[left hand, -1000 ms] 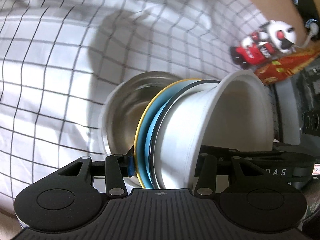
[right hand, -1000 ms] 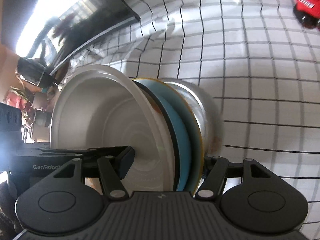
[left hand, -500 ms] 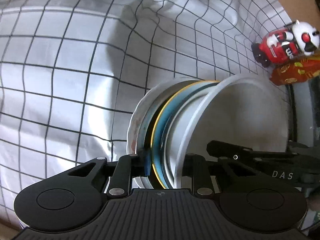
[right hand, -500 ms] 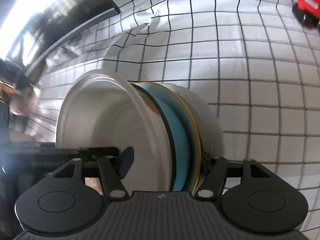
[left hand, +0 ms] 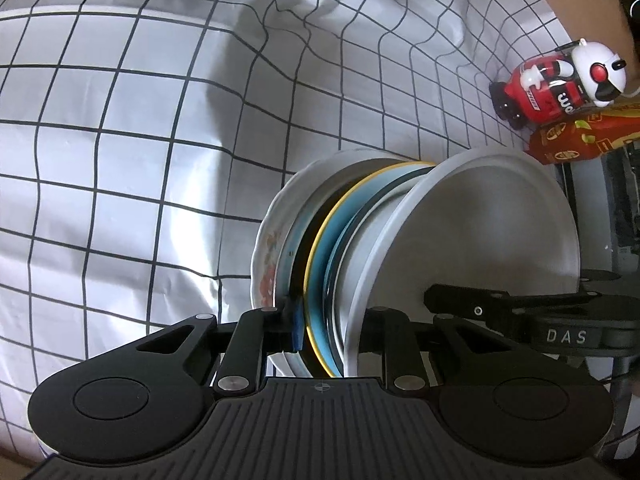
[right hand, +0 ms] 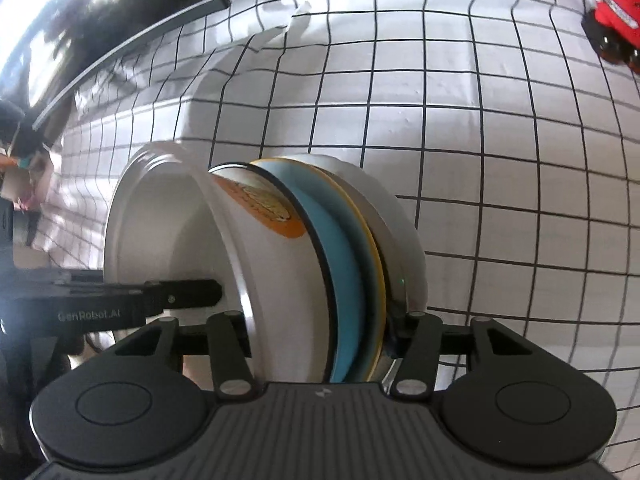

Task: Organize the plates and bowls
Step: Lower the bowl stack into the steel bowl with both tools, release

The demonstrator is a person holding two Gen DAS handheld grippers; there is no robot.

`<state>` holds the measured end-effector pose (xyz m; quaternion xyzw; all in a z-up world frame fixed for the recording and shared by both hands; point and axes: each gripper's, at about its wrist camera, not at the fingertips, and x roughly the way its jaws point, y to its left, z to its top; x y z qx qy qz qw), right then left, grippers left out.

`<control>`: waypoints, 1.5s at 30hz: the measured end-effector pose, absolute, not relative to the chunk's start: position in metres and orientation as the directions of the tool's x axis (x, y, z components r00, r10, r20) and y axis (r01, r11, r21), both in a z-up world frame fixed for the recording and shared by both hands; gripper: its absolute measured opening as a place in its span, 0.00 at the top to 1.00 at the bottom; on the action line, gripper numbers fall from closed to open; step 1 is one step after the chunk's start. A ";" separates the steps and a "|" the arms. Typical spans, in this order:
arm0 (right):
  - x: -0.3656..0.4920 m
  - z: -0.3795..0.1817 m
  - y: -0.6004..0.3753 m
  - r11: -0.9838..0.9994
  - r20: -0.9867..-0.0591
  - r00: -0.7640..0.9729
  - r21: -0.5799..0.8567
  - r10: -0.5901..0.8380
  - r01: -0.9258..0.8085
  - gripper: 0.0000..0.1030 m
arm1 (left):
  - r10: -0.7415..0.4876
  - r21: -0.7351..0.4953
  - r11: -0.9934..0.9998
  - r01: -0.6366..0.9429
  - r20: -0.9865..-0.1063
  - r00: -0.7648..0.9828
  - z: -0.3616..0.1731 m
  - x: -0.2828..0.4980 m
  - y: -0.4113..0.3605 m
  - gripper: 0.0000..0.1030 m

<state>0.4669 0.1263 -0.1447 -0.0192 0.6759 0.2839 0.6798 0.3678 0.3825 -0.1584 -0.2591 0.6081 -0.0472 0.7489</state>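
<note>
I've got both claws pinching one nested stack; left gripper (left hand: 328,330) and right gripper (right hand: 316,330) clamp the glossy white bowl (left hand: 480,240), blue yellow-rimmed plate (right hand: 348,264) and floral plate (left hand: 266,256) above the wrinkly checked cloth (left hand: 120,160).

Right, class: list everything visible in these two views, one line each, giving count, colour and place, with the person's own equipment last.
white bowl: one, white, open end of the stack, nearest the grippers' inner sides.
blue plate: one, blue with yellow rim, mid-stack.
floral plate: one, white with red-orange pattern, far end of the stack.
checked cloth: one, white with black grid, beneath everything.
toy figure: one, red, white, black, far right on the cloth.
snack packet: one, red-orange, beside the toy.
left gripper: black, jaws clamping the stack.
right gripper: black, jaws clamping the stack.
</note>
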 end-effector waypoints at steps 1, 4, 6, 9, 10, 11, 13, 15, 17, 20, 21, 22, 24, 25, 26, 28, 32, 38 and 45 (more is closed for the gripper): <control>0.466 -0.143 0.129 0.836 -0.936 -0.076 0.343 0.345 -0.428 0.50 | -0.388 -0.448 0.860 -0.245 -0.886 0.255 -0.158 0.368 0.383 0.77; 0.465 -0.138 0.137 0.834 -0.949 -0.070 0.304 0.307 -0.461 0.50 | -0.400 -0.458 0.854 -0.249 -0.882 0.251 -0.159 0.368 0.385 0.77; 0.466 -0.136 0.140 0.832 -0.954 -0.068 0.288 0.292 -0.475 0.50 | -0.402 -0.459 0.854 -0.246 -0.881 0.248 -0.159 0.369 0.386 0.78; 0.475 -0.137 0.135 0.842 -0.943 -0.113 0.330 0.313 -0.427 0.50 | -0.400 -0.457 0.854 -0.248 -0.882 0.247 -0.159 0.368 0.386 0.77; 0.478 -0.138 0.130 0.847 -0.935 -0.124 0.355 0.333 -0.396 0.50 | -0.403 -0.460 0.854 -0.245 -0.881 0.248 -0.158 0.368 0.386 0.76; 0.482 -0.139 0.125 0.850 -0.927 -0.127 0.374 0.353 -0.372 0.51 | -0.402 -0.459 0.855 -0.241 -0.880 0.252 -0.157 0.367 0.386 0.76; 0.484 -0.138 0.121 0.846 -0.921 -0.125 0.388 0.368 -0.367 0.51 | -0.394 -0.453 0.861 -0.232 -0.882 0.259 -0.153 0.368 0.386 0.75; 0.484 -0.137 0.117 0.842 -0.916 -0.133 0.401 0.380 -0.360 0.51 | -0.397 -0.456 0.860 -0.228 -0.880 0.260 -0.153 0.368 0.386 0.74; 0.485 -0.137 0.112 0.843 -0.908 -0.136 0.419 0.397 -0.336 0.51 | -0.397 -0.455 0.861 -0.226 -0.880 0.259 -0.153 0.369 0.386 0.75; 0.477 -0.121 0.112 0.850 -0.929 -0.036 0.352 0.369 -0.391 0.49 | -0.382 -0.444 0.873 -0.201 -0.880 0.284 -0.146 0.370 0.384 0.73; 0.472 -0.111 0.114 0.842 -0.931 0.011 0.324 0.364 -0.431 0.49 | -0.374 -0.437 0.878 -0.197 -0.881 0.290 -0.144 0.371 0.383 0.73; 0.467 -0.099 0.116 0.825 -0.925 0.042 0.316 0.378 -0.468 0.49 | -0.369 -0.433 0.879 -0.198 -0.883 0.290 -0.143 0.372 0.383 0.77; 0.461 -0.088 0.118 0.795 -0.906 0.039 0.348 0.421 -0.497 0.49 | -0.366 -0.431 0.879 -0.202 -0.883 0.293 -0.143 0.373 0.385 0.74; 0.459 -0.087 0.120 0.788 -0.904 0.033 0.353 0.426 -0.504 0.49 | -0.366 -0.432 0.879 -0.203 -0.882 0.295 -0.142 0.373 0.386 0.75; 0.458 -0.088 0.122 0.789 -0.906 0.031 0.350 0.422 -0.505 0.49 | -0.363 -0.430 0.880 -0.201 -0.883 0.298 -0.141 0.372 0.386 0.75; 0.459 -0.094 0.123 0.799 -0.908 0.031 0.352 0.419 -0.487 0.49 | -0.362 -0.431 0.881 -0.197 -0.880 0.307 -0.135 0.370 0.387 0.75; 0.461 -0.100 0.116 0.804 -0.891 0.026 0.397 0.454 -0.443 0.50 | -0.374 -0.449 0.876 -0.177 -0.863 0.339 -0.118 0.365 0.390 0.85; 0.463 -0.095 0.110 0.832 -0.906 0.108 0.321 0.408 -0.453 0.50 | -0.397 -0.483 0.866 -0.132 -0.823 0.407 -0.092 0.370 0.383 0.84; 0.461 -0.093 0.100 0.842 -0.896 0.132 0.336 0.424 -0.422 0.50 | -0.298 -0.378 0.921 -0.093 -0.839 0.454 -0.091 0.367 0.374 0.84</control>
